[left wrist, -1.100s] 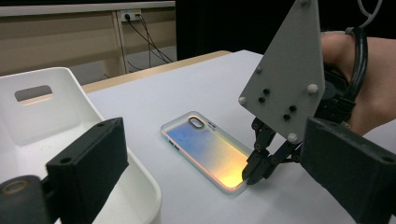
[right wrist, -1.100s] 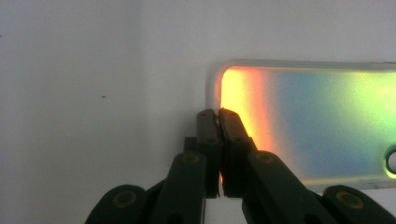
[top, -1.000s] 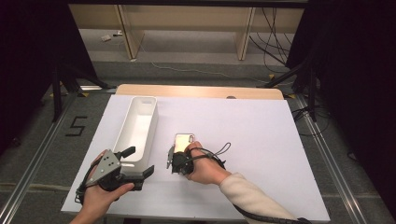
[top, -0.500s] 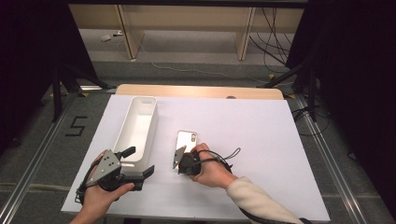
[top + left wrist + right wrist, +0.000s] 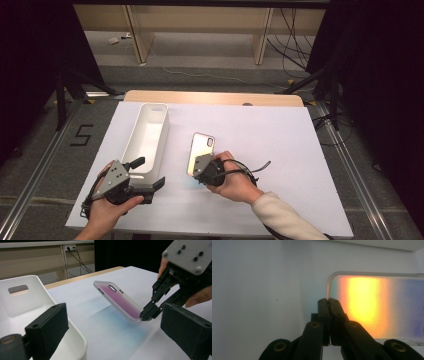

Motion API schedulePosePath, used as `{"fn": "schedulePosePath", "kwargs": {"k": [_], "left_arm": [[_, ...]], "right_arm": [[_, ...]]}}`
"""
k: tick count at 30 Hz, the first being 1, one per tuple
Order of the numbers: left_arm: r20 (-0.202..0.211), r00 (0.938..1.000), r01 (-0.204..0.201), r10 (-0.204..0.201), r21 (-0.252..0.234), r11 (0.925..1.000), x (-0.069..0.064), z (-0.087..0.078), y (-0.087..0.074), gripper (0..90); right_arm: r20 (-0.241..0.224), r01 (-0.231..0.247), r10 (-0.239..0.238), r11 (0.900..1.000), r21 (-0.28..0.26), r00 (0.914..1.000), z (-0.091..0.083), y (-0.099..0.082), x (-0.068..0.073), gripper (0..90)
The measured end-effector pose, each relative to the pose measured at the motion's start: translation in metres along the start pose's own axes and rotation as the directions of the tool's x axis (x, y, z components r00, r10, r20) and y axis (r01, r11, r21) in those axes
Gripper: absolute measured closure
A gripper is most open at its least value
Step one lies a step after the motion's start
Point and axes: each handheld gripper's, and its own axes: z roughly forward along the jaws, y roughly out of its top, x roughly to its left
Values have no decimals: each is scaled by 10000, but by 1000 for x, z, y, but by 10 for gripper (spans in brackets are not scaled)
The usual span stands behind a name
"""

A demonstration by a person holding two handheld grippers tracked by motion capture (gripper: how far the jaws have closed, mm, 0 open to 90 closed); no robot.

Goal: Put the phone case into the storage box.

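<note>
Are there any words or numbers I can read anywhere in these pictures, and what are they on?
"5" – a dark number marked on the grey floor, left of the table.
The phone case, the white bin and both grippers carry no writing that can be read.

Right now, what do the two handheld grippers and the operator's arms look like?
Both grippers are black, linkage-driven, with blocky black jaws. The left gripper and the right gripper each carry a grey three-cornered plate with dark screw holes. Black cables trail from both. The right arm wears a cream sleeve; no sleeve shows on the left.
</note>
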Motion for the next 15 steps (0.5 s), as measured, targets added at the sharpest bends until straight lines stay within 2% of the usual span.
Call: {"fn": "schedulePosePath", "kwargs": {"k": [9, 15], "left_arm": [[-29, 10000, -15, 15, 24, 10000, 0, 0, 0, 70], [-31, 10000, 4, -4, 20, 10000, 0, 0, 0, 70]], "right_arm": [[145, -244, 257, 9962, -838, 9996, -23, -6, 4, 897], [242, 92, -65, 9936, -1125, 9997, -34, -9, 8, 897]]}}
